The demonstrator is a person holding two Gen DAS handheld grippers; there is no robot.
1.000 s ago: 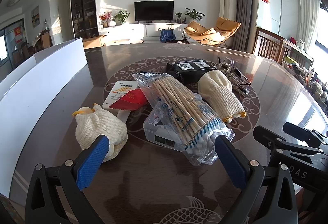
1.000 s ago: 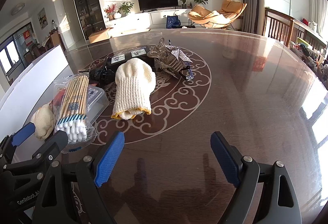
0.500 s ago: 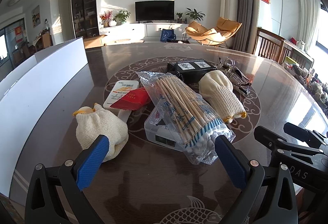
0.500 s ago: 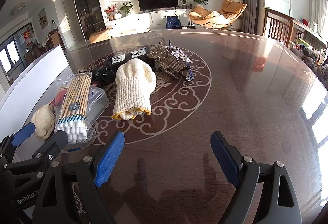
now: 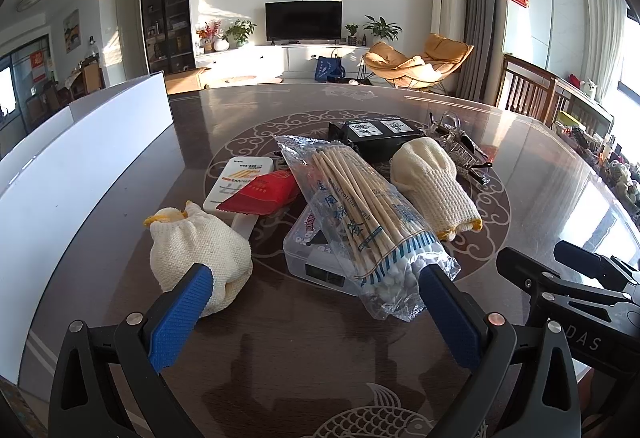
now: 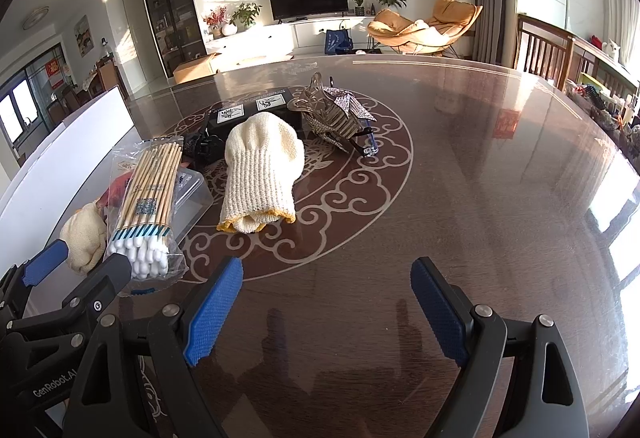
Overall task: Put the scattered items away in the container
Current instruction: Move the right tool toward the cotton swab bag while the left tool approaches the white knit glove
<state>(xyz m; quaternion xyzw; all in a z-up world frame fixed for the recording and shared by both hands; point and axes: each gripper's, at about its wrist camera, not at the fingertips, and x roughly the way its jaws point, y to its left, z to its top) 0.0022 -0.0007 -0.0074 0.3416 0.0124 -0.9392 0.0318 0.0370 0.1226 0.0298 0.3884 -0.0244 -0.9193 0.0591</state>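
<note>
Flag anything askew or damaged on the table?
Nothing damaged or spilled. The cotton swab bag lies tilted across the clear plastic box, overhanging its near edge, and the two knit gloves lie apart on either side.

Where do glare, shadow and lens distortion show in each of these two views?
Left wrist view: fisheye bends the long white container wall; sunlight glares off the glossy dark wooden table at right. Right wrist view: bright window glare at the table's right edge; the open right hand-held gripper casts finger shadows on the tabletop just ahead; dark vignette fills the corners.
</note>
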